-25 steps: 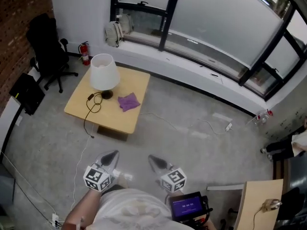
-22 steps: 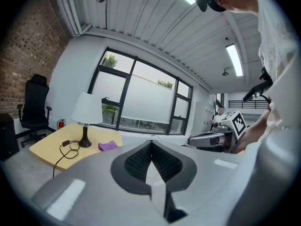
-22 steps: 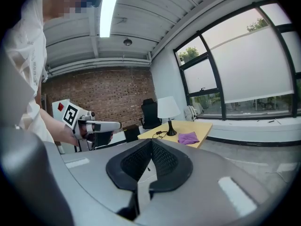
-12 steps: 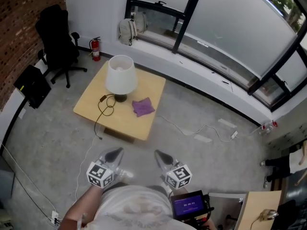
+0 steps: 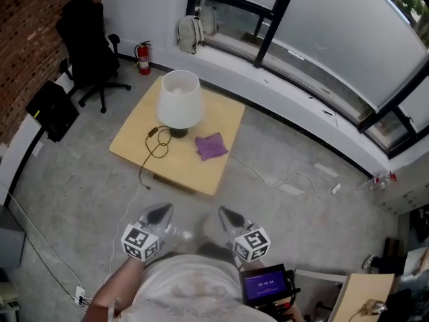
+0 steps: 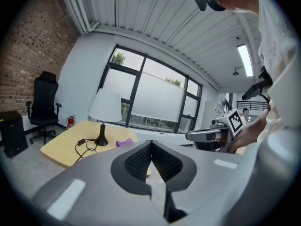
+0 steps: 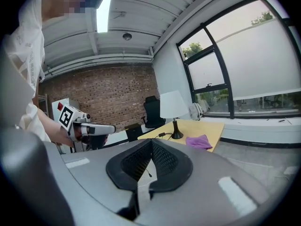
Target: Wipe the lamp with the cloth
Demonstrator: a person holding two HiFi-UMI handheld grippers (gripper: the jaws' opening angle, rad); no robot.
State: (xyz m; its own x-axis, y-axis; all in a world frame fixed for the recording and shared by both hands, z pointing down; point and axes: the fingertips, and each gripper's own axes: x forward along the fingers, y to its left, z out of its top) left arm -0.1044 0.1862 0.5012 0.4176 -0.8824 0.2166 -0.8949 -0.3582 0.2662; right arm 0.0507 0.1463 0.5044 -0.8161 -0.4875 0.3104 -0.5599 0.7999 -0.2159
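A table lamp with a white shade (image 5: pixel 179 99) (image 6: pixel 106 106) (image 7: pixel 173 105) stands on a low wooden table (image 5: pixel 137 154), its black cord (image 5: pixel 153 151) looped beside the base. A purple cloth (image 5: pixel 212 146) (image 6: pixel 124 142) (image 7: pixel 198 141) lies crumpled on the table to the lamp's right. Both grippers are held close to the person's body, well short of the table. My left gripper (image 5: pixel 163 211) (image 6: pixel 150 143) is shut with nothing in it. My right gripper (image 5: pixel 223 212) (image 7: pixel 151 142) is shut and empty too.
A black office chair (image 5: pixel 90 42) and a red fire extinguisher (image 5: pixel 144 56) stand by the far wall, a backpack (image 5: pixel 190 31) on the window ledge. A white cable (image 5: pixel 295 180) runs over the concrete floor right of the table. A black box (image 5: pixel 52 109) leans at the left wall.
The view has advanced toward the table: the lamp, cloth and table sit lower and further right in the head view. Both grippers stay shut, in the same pose in front of the body.
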